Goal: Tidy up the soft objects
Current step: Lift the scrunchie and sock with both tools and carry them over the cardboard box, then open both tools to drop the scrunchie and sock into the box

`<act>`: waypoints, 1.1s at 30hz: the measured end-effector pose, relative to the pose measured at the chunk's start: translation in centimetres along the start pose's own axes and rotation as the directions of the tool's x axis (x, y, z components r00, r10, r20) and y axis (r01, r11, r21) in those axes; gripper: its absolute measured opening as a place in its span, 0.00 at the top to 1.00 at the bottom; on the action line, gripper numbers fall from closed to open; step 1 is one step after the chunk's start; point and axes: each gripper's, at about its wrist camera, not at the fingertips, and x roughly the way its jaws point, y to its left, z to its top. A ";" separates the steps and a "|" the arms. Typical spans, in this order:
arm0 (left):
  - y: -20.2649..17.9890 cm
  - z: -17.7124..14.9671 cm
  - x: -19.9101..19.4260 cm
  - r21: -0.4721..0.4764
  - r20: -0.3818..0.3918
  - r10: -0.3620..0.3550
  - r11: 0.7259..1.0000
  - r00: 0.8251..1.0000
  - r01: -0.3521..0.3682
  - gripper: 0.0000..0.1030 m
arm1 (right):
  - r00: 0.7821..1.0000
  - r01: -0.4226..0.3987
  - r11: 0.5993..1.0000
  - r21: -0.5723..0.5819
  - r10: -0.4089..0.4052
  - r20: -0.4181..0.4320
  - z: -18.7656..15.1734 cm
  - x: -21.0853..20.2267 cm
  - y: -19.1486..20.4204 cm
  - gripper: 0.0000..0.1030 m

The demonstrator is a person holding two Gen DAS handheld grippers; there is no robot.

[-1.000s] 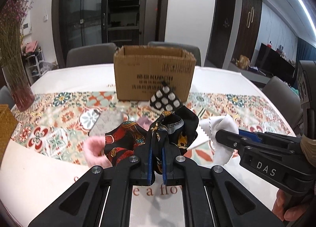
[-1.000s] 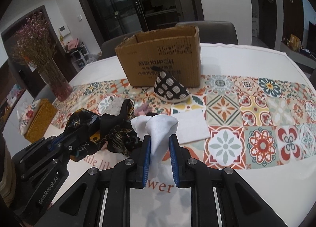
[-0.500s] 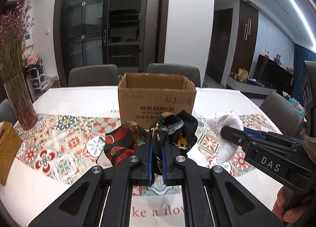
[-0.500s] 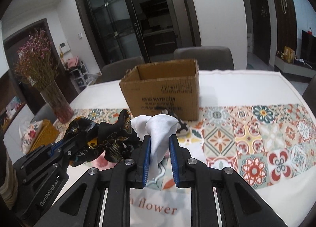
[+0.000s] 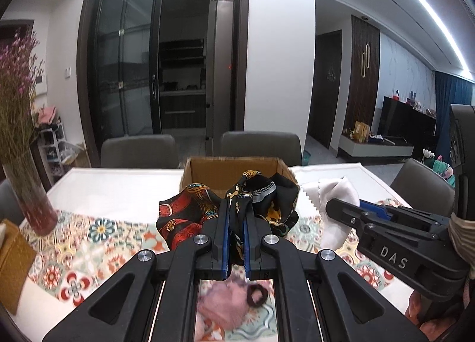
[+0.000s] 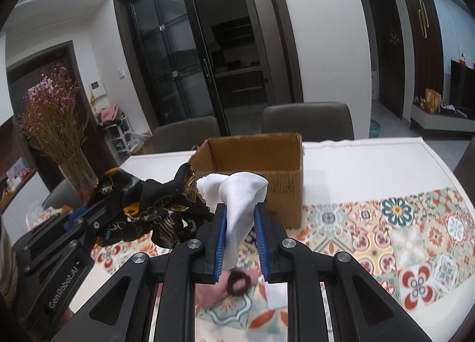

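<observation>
Left wrist view. Left claw point(image 5: 236, 223) nearly closed, pinching a dark patterned scarf point(image 5: 261, 202) between its blue pads; the cloth bunches up above the fingertips, with a red-and-black fold spilling toward 9 o'clock. The scarf hangs clear of the table point(image 5: 118, 184), in front of the open cardboard box point(image 5: 202, 172) at 12 o'clock. Right claw point(image 5: 341, 211) enters from 3 o'clock, a white cloth point(image 5: 335, 193) draped at its tip. Pink fluffy item point(image 5: 219, 303) and dark hair tie point(image 5: 256, 294) lie on the tiled runner at 6 o'clock, blurred. Vase of dried flowers point(image 5: 32, 193) at 9 o'clock.

Right wrist view. Right claw point(image 6: 240, 220) part closed, white cloth point(image 6: 240, 193) gripped between its pads, puffed above them and trailing below. Cardboard box point(image 6: 285, 193) stands just behind it at 12 o'clock, top open. Left claw point(image 6: 86, 217) comes in from 9 o'clock with the scarf point(image 6: 148, 202), which is just beside the white cloth. Hair tie point(image 6: 237, 281) on the pink item point(image 6: 207, 291) at 6 o'clock.
</observation>
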 end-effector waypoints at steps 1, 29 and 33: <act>0.0 0.5 0.3 0.006 0.009 0.000 1.000 1.000 0.000 0.91 | 1.000 0.002 1.000 -0.002 -0.002 0.004 0.2 0.1 0.1 0.80; 1.9 8.5 14.5 0.041 0.018 -0.041 0.998 0.999 0.040 0.91 | 0.998 0.048 0.997 -0.053 -0.047 0.033 9.8 11.7 -2.0 0.80; 2.1 8.4 17.3 0.037 -0.043 -0.063 0.997 0.997 0.065 0.91 | 0.998 0.055 0.997 -0.060 -0.056 -0.014 9.8 14.2 -2.7 0.80</act>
